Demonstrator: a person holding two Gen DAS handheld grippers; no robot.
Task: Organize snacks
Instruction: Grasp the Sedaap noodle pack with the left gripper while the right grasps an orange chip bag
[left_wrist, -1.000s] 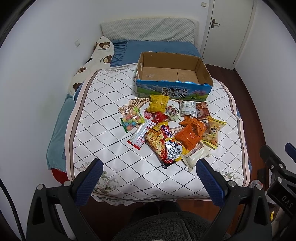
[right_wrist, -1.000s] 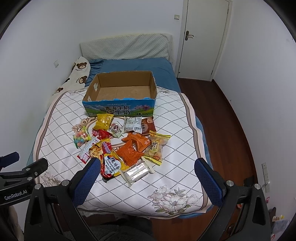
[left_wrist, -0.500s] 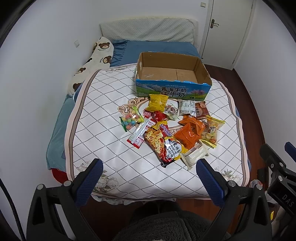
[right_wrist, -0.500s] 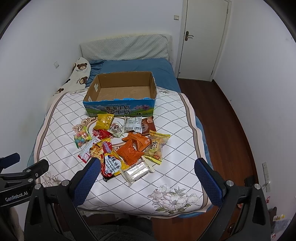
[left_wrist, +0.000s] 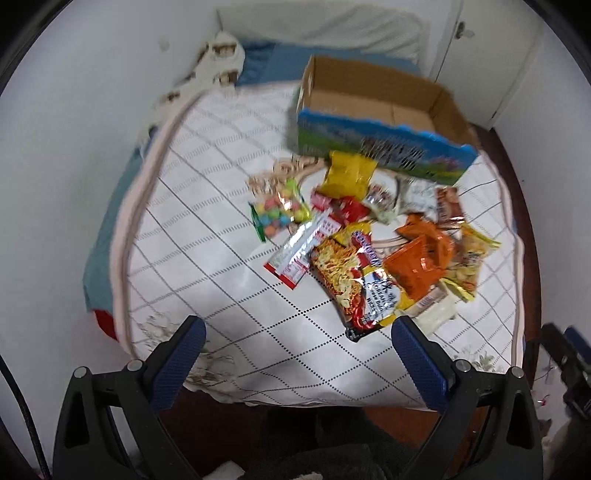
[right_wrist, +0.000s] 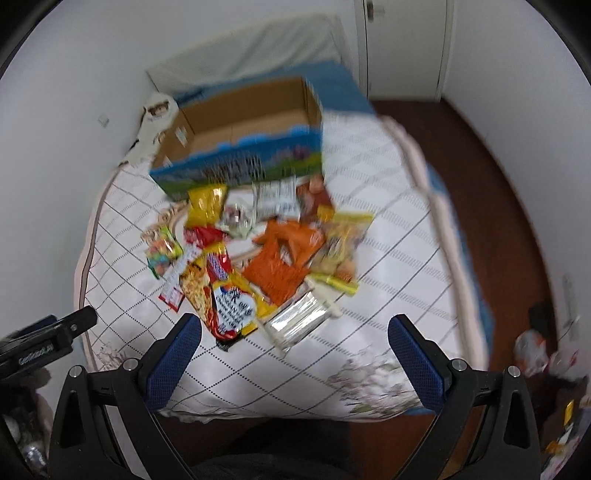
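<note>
Several snack packets lie in a heap on the quilted bed. Among them are a noodle pack (left_wrist: 360, 280) (right_wrist: 221, 295), orange bags (left_wrist: 421, 264) (right_wrist: 282, 262), a yellow bag (left_wrist: 347, 173) (right_wrist: 205, 205), a candy bag (left_wrist: 280, 214) (right_wrist: 162, 251) and a clear packet (right_wrist: 299, 317). Behind the heap stands an open, empty cardboard box (left_wrist: 380, 122) (right_wrist: 240, 140) with a blue printed front. My left gripper (left_wrist: 297, 332) hangs open above the bed's near edge, short of the noodle pack. Nothing sits between the fingers of my right gripper (right_wrist: 293, 332), which is open just in front of the clear packet.
The bed (left_wrist: 207, 229) fills the room between a white wall on the left and a dark wood floor (right_wrist: 509, 206) on the right. A bear-print pillow (left_wrist: 218, 62) and a grey pillow (left_wrist: 332, 26) lie at the head. A closed white door (right_wrist: 402, 44) stands behind.
Both grippers have moved forward and down toward the snack heap, so the bed and packets look larger and blurred. Both stay open and hold nothing.
</note>
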